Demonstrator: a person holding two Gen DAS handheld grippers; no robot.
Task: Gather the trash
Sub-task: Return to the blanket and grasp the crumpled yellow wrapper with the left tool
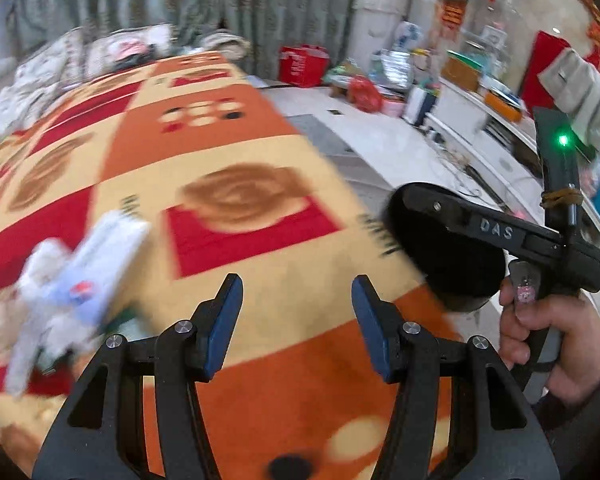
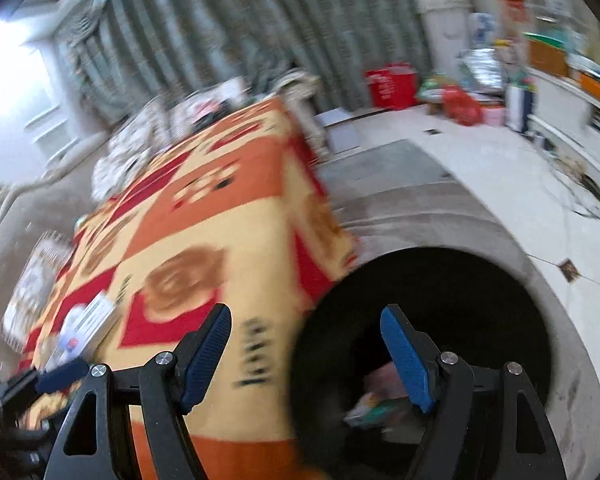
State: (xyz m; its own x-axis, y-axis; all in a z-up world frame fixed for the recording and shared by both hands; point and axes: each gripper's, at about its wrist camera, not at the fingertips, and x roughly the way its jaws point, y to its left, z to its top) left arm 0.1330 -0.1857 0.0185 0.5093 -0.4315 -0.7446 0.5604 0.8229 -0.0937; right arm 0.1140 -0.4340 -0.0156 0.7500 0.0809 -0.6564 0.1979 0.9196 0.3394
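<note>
White crumpled trash [image 1: 68,280] lay blurred on the orange-red patterned cloth [image 1: 228,152], left of the left gripper [image 1: 297,320]; more scraps sat inside the black bin [image 2: 480,280] on the floor. Left gripper and right gripper [image 2: 306,356] both stood apart, empty; nothing blocked the bin's mouth.

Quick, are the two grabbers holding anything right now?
Left gripper: open, holding nothing.
Right gripper: open, holding nothing, over the bin.

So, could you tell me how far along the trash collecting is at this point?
Done: some wrappers already lie in the black bin beside the table. In hand: nothing; the left hand-held gripper and right hand-held gripper are both open and empty. Left: a blurred pile of white paper and packaging on the patterned tablecloth.
</note>
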